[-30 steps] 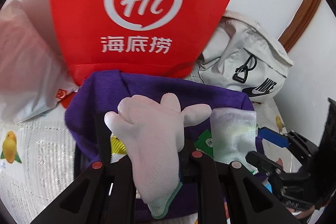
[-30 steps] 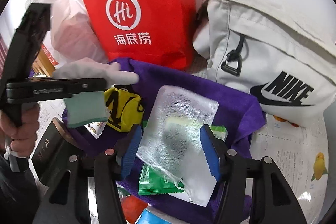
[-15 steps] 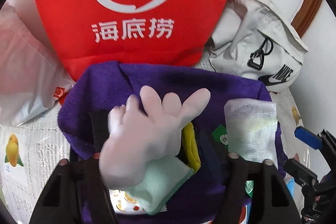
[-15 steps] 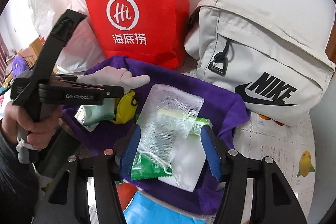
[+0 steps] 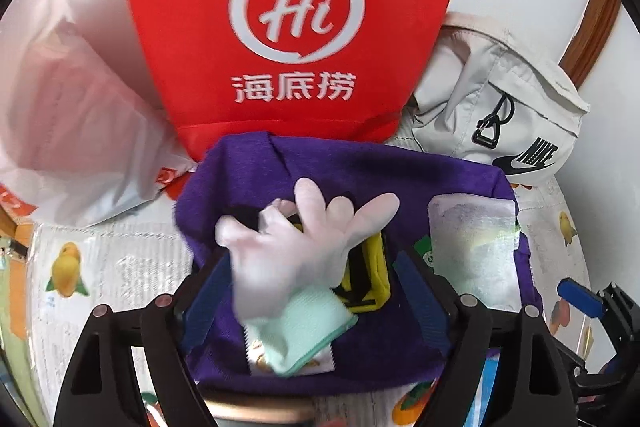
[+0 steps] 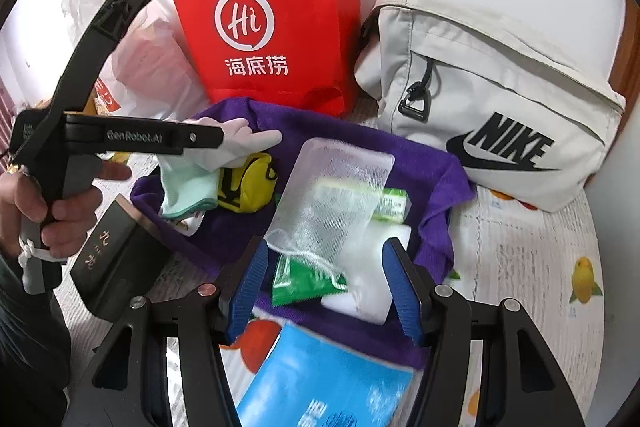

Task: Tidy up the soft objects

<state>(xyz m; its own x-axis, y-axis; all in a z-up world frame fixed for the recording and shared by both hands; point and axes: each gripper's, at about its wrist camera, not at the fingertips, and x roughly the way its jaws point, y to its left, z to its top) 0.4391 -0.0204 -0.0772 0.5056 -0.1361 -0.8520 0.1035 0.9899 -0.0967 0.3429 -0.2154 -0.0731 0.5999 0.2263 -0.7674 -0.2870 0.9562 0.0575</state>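
Observation:
A white glove with a mint cuff [image 5: 304, 259] lies on the purple cloth [image 5: 340, 167], over a yellow pouch [image 5: 372, 279]. My left gripper [image 5: 316, 291] is open, its blue pads on either side of the glove. In the right wrist view the glove [image 6: 224, 155] lies under the left gripper's fingers. A clear mesh bag [image 6: 332, 195] lies on the purple cloth [image 6: 432, 167] over a green packet [image 6: 304, 279] and a white block [image 6: 372, 291]. My right gripper [image 6: 324, 287] is open, its pads either side of the bag's near end.
A red paper bag [image 6: 272, 19] stands behind the cloth, a white plastic bag [image 6: 132, 59] to its left, a grey Nike bag [image 6: 492, 107] to its right. A dark box [image 6: 116, 267] lies at the left and a blue packet [image 6: 320, 379] in front.
My left gripper opened and let the glove drop onto the purple cloth. My right gripper drew back a little from the mesh bag, still open.

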